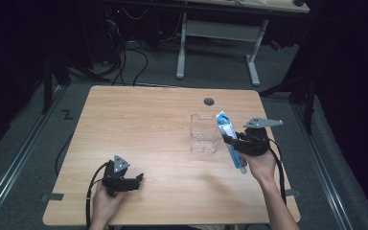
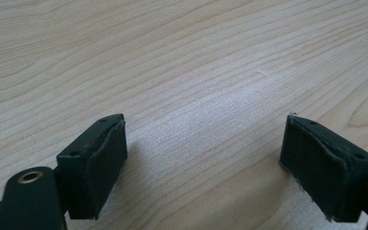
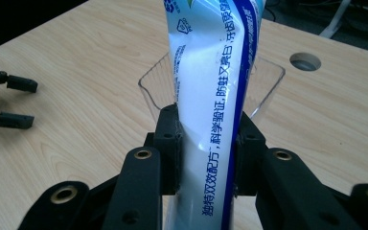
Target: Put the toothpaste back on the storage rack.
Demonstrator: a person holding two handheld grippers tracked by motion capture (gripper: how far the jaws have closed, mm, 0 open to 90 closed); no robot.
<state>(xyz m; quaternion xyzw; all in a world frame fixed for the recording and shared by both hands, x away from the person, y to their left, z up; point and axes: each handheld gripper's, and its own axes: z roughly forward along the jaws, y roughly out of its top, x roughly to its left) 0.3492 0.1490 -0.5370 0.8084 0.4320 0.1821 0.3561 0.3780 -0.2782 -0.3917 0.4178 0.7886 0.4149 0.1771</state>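
Observation:
A blue and white toothpaste tube (image 1: 230,139) (image 3: 213,96) is clamped in my right gripper (image 1: 232,142) (image 3: 206,148), which is shut on its middle and holds it off the table, tilted, its flat crimped end up. Just left of the tube stands a clear plastic box (image 1: 204,133) (image 3: 158,88), open at the top. My left gripper (image 1: 136,181) (image 2: 203,163) rests low over the wooden table (image 1: 143,129) near the front left, jaws wide open with only bare wood between them. It also appears at the left edge of the right gripper view (image 3: 14,103).
A round cable hole (image 1: 209,101) (image 3: 305,61) sits in the table near its far edge. Behind the table stand a white desk frame (image 1: 218,43) and loose cables on a dark floor.

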